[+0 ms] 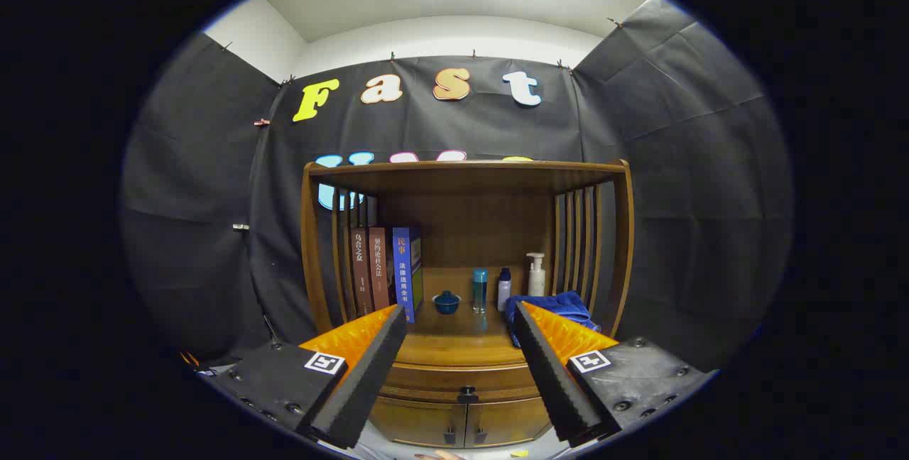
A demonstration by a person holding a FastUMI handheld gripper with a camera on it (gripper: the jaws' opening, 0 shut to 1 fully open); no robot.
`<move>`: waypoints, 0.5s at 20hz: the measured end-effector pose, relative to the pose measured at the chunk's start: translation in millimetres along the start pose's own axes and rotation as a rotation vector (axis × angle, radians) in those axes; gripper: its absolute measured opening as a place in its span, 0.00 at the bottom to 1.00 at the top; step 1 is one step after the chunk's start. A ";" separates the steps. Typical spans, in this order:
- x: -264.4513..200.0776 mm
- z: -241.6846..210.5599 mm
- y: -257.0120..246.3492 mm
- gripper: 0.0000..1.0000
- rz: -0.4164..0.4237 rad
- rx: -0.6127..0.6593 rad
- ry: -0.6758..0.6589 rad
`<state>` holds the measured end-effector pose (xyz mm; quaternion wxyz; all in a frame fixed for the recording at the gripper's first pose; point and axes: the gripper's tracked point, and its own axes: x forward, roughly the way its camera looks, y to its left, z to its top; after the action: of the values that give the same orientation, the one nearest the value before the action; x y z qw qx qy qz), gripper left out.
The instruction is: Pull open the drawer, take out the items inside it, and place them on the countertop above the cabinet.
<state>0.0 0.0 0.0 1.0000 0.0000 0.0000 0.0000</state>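
Note:
A wooden cabinet (pixel 465 247) stands ahead of me against the booth's wall. Its drawer (pixel 461 379) sits shut below the countertop (pixel 454 346), with a small dark knob (pixel 467 395) at the middle of its front. My gripper (pixel 460 319) is open, with nothing between its fingers. It hangs in front of the cabinet at some distance, and the countertop and drawer show through the gap between the fingers. What the drawer holds is hidden.
On the countertop stand several upright books (pixel 383 272), a small blue lidded cup (pixel 447 302), a teal bottle (pixel 480 289), a white bottle (pixel 503 288), a pump bottle (pixel 536 275) and a blue cloth (pixel 561 304). Two lower doors (pixel 461 421) sit beneath the drawer. A shelf top (pixel 465 167) roofs the countertop.

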 end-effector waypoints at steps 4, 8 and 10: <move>-1.6 0.0 0.8 0.99 0.002 -0.001 -0.001; -1.8 0.7 1.0 0.99 0.002 -0.001 -0.002; -1.7 -0.6 0.7 0.99 0.004 -0.003 0.000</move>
<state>-1.7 0.7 -0.6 1.0000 -0.0014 -0.0001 0.0020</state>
